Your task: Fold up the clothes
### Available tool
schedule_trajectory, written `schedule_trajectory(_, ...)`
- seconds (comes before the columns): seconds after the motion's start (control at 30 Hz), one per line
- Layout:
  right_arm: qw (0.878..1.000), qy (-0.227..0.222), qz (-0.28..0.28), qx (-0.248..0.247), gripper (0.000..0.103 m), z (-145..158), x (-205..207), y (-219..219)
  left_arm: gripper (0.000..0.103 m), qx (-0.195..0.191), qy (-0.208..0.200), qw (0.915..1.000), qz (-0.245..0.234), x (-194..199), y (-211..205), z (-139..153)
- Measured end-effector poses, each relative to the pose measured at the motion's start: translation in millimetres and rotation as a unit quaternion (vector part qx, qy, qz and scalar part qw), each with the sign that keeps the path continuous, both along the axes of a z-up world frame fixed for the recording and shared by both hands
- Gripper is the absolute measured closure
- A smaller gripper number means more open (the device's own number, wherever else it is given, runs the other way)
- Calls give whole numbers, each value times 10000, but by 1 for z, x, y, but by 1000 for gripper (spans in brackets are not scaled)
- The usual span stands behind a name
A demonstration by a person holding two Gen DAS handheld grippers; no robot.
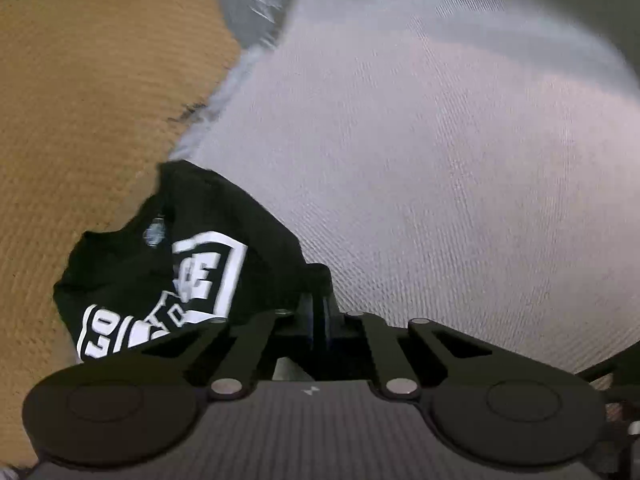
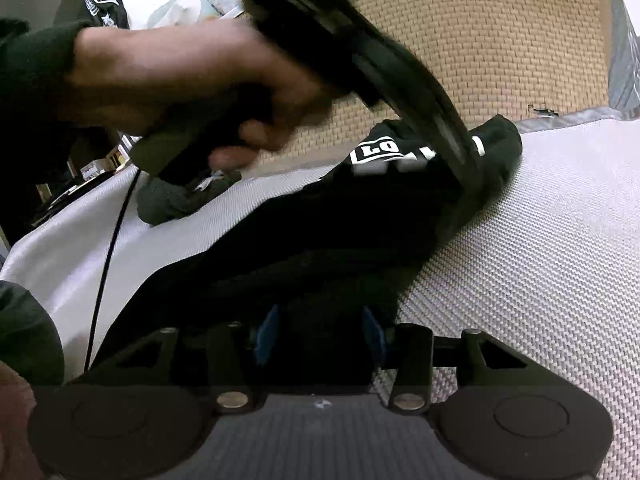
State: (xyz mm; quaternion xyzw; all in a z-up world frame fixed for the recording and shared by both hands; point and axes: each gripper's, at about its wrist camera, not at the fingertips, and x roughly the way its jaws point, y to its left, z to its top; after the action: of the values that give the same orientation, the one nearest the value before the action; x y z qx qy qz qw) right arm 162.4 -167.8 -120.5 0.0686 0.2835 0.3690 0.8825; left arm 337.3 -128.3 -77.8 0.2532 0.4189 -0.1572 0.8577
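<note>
The black printed garment (image 2: 320, 220) lies on the white woven cloth (image 2: 540, 260) at its edge; left claw (image 1: 320, 300) is clenched on its corner, right claw (image 2: 318, 334) grasps the near end. A thin pinch could slip, spoiling the fold
</note>
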Motion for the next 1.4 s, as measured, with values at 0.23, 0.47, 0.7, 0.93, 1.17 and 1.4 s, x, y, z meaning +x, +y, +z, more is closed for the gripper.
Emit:
schedule_trajectory(0.23, 10000, -54, -6, 0, 52, 0, -6, -2, 98, -1184, -581, 9826, 1308, -3, 99, 52)
schedule_trajectory(0.47, 9999, -111, 83, -62, 52, 1, -6, 3, 98, -2091, -535, 9405, 2623, -19, 200, 35)
schedule_trajectory(0.7, 9995, -171, 178, -172, 51, -1, -9, 8, 95, -2900, -259, 9018, 3194, -31, 241, 5)
schedule_trajectory(0.93, 9996, -188, 157, -125, 51, 1, -7, 6, 59, -3178, -447, 9062, 2753, 10, 235, 26)
schedule_trajectory(1.17, 9994, -244, 166, -175, 51, -2, -5, 6, 51, -2515, -276, 9349, 2490, 81, 211, 13)
schedule_trajectory(1.4, 9988, -250, -48, -408, 51, 3, 0, 10, 51, -2405, -66, 9394, 2442, 114, 207, -4)
